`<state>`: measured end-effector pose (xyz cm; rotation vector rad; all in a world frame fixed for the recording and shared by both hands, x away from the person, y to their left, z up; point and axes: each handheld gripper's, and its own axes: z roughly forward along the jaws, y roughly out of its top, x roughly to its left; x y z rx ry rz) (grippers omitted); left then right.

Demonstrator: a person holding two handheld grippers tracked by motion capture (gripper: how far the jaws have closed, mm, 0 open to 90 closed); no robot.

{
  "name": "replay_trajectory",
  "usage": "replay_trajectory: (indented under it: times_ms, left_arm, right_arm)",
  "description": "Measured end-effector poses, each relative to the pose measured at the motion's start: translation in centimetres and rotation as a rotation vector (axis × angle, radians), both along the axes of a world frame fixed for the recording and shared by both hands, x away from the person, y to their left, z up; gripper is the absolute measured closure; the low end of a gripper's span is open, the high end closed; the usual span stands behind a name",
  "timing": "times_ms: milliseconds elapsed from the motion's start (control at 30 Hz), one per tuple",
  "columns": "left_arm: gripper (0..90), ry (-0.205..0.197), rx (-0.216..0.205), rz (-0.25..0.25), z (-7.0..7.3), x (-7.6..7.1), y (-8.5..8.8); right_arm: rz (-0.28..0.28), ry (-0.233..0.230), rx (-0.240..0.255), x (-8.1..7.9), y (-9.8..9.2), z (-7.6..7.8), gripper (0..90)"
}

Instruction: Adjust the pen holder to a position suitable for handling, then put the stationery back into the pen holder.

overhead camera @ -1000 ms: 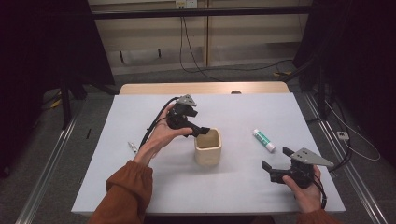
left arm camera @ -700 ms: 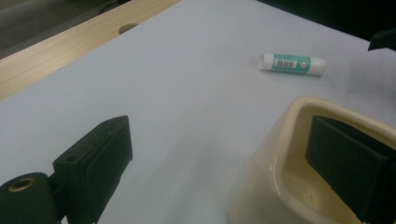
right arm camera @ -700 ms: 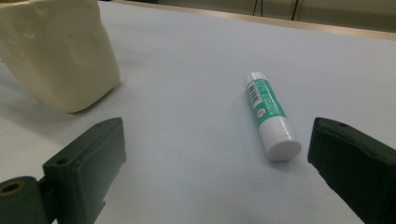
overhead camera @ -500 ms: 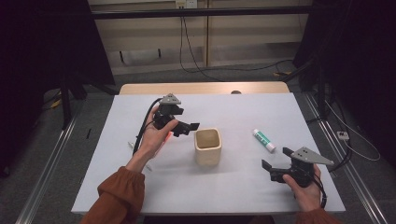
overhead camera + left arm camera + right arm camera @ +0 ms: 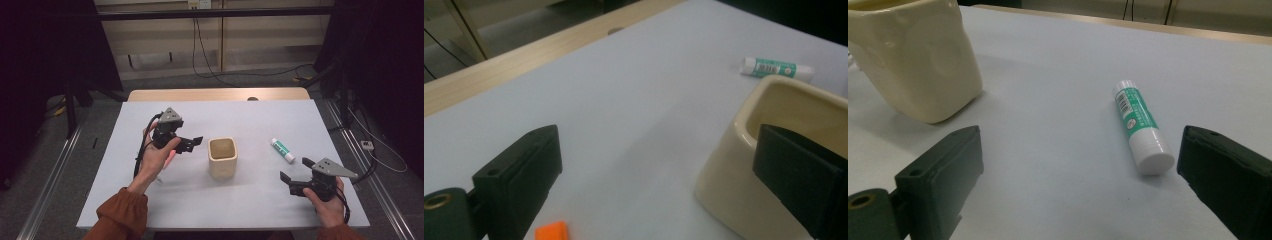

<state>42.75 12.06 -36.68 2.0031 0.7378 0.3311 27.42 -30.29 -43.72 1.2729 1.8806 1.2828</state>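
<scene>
While your left gripper [image 5: 192, 144] hangs above the tabletop [image 5: 250, 120] just left of the cream cup [image 5: 222, 157], its fingers [image 5: 521, 172] are spread wide with nothing between them. That cup stands upright near the middle, close to the left gripper but not touching it. Your right gripper [image 5: 295, 176] sits low near the front right edge, fingers [image 5: 943, 172] likewise released and empty. A green-and-white tube [image 5: 282, 149] lies flat between the cup and the right gripper, a little beyond it; in the right gripper view it lies just ahead of the open fingers, nearer the right one. A small orange piece [image 5: 551, 232] lies on the tabletop below your left gripper.
</scene>
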Motion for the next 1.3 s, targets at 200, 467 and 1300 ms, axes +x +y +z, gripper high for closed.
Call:
replay_trajectory:
  times_ms: [200,467,1300]
  left_arm:
    - [5.5,-0.017,0.005,0.027,-0.2,-1.0,1.5]
    - [6.1,-0.026,0.033,0.067,-1.1,-2.2,2.8]
    - [6.3,0.028,-0.03,0.176,-2.3,-1.9,6.7]
  right_arm:
    - [-0.001,0.003,-0.002,0.0,0.0,0.0,4.4]
    - [0.002,0.009,-0.002,0.1,0.1,0.0,4.4]
    - [0.004,0.009,-0.004,0.0,0.2,0.0,4.4]
